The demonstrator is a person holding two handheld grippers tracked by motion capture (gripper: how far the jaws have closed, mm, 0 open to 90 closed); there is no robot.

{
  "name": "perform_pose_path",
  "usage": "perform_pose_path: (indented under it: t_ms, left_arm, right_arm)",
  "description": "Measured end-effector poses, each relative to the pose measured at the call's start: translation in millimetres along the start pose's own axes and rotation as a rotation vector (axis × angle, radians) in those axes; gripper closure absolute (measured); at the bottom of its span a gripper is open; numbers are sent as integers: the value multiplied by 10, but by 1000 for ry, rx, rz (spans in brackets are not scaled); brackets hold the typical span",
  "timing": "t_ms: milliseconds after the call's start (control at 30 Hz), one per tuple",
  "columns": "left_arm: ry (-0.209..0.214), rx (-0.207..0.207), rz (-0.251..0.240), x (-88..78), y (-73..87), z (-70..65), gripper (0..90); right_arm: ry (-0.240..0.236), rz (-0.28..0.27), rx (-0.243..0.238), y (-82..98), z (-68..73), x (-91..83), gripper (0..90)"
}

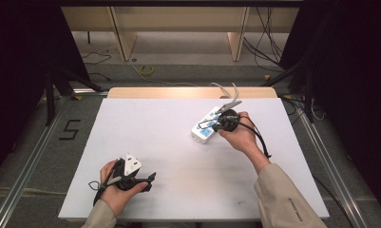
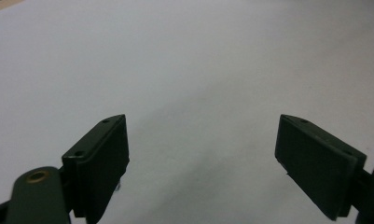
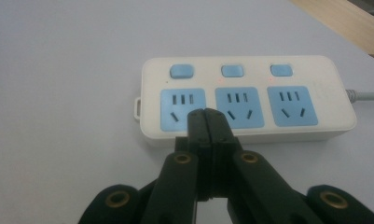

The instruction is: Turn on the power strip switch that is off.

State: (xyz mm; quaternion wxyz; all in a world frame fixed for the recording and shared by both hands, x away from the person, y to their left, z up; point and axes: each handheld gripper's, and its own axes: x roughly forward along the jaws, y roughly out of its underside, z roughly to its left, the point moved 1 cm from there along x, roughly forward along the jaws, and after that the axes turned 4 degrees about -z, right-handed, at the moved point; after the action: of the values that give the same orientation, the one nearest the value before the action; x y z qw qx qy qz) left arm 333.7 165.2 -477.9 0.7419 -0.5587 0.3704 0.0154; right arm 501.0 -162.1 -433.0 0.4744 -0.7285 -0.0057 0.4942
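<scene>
A white power strip [image 1: 206, 126] with three blue sockets and three blue switches [image 3: 231, 71] lies on the white table right of centre; its body [image 3: 334, 95] runs across the right gripper view. My right gripper [image 3: 207, 114] is shut with nothing between its jaws, its tips hovering at the strip's near edge between the left and middle sockets. In the high view that right gripper [image 1: 215, 126] sits over the strip, held by a hand. My left gripper [image 1: 150, 178] rests near the table's front left, open, its fingers [image 2: 100, 161] wide apart above bare white surface.
The strip's grey cord [image 1: 223, 90] runs off the far edge of the table [image 1: 145, 123]. A wooden strip [image 1: 188, 92] borders the far side. Metal rails [image 1: 26, 164] and cables lie on the floor around.
</scene>
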Motion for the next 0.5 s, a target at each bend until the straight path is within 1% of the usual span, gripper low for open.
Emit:
perform_pose_path:
  t_ms: [200, 400, 500]
  left_arm:
    - [3, 0, 1, 2, -1, -4, 173]
    - [3, -1, 0, 4, -2, -6, 173]
    - [2, 6, -4, 1, -12, -5, 175]
  right_arm:
    - [0, 13, 6, -21, 9, 57, 900]
    - [-2, 10, 2, -33, 6, 79, 900]
    - [0, 12, 4, -37, 5, 95, 900]
